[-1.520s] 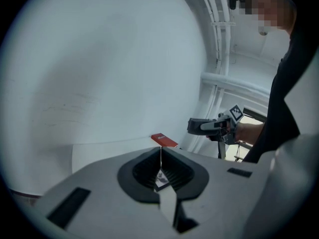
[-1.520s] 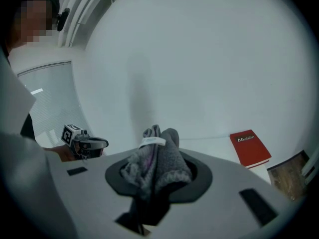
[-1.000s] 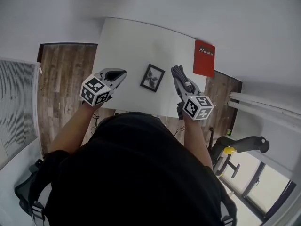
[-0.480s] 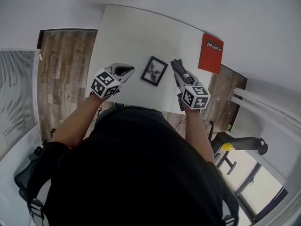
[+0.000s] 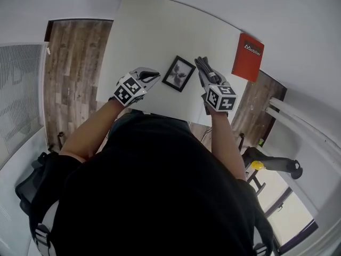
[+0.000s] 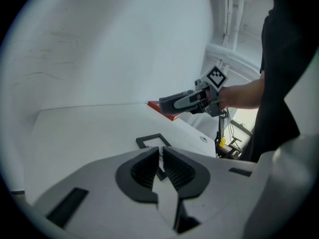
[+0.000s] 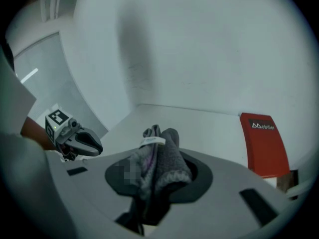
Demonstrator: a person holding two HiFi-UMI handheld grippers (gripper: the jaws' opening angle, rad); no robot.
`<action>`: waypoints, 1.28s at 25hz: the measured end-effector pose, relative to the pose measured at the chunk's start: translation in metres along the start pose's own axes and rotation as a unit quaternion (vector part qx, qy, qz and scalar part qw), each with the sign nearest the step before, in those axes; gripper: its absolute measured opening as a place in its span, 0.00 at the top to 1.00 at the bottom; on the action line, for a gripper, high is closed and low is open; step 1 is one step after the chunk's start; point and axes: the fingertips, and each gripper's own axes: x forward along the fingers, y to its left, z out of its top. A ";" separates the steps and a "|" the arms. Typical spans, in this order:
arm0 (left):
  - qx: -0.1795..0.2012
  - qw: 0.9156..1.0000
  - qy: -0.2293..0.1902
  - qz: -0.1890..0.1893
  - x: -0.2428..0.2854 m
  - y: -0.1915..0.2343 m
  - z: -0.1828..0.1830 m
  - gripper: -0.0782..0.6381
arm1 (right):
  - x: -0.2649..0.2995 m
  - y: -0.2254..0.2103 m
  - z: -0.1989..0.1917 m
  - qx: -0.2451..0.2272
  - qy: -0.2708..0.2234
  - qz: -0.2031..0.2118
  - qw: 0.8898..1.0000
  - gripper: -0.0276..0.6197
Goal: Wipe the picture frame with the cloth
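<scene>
The left gripper point(image 5: 155, 76) has its jaws all but together. Only a thin slit shows between the ribbed pads point(image 6: 175, 169), and nothing is held between them. It points forward and down over the near edge of the white desk point(image 5: 152, 28), with its marker cube toward the person. Its tip is just to the left of the picture frame point(image 5: 178, 73). Seen along these jaws, one black corner of the frame shows just beyond the tip.

The right gripper point(image 7: 158, 159) is clamped on the cloth point(image 7: 167, 156), a grey, thick bunch with a small white label on its top fold. The cloth fills the gap between the jaws and sticks out past the tip. This gripper also slants down over the near edge, to the right of the frame, and the cloth's free end is just beside the frame's far right corner. No view shows whether the cloth touches the frame or the desk.

The picture frame lies flat on the desk, near the near edge and about midway along it, between the two grippers. It has a thin black border, a pale mount and a dark picture inside, and it sits turned at an angle to the desk's edges.

A red folder point(image 5: 248, 56) with white lettering sits at the far right corner of the desk, well apart from the frame. Wooden floor point(image 5: 69, 63) shows past the desk's left edge.
</scene>
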 end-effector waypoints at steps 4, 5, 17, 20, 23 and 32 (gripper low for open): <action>0.012 1.000 0.018 -0.003 0.016 -0.003 -0.017 0.80 | 0.023 0.001 -0.004 -0.056 0.023 -0.011 0.998 0.79; 0.016 1.000 0.023 -0.002 0.019 -0.003 -0.021 0.79 | 0.028 0.001 -0.004 -0.068 0.027 -0.011 0.997 0.79; 0.035 0.995 0.089 -0.025 0.051 -0.011 -0.058 0.71 | 0.075 0.008 -0.012 -0.219 0.090 -0.033 0.971 0.79; 0.039 0.994 0.102 -0.024 0.059 -0.012 -0.066 0.65 | 0.082 0.004 -0.014 -0.256 0.107 -0.049 0.960 0.79; 0.047 0.992 0.115 -0.020 0.062 -0.012 -0.075 0.62 | 0.092 0.005 -0.019 -0.298 0.126 -0.062 0.944 0.79; 0.058 0.988 0.144 -0.020 0.075 -0.016 -0.094 0.61 | 0.113 0.012 -0.039 -0.377 0.164 -0.077 0.908 0.78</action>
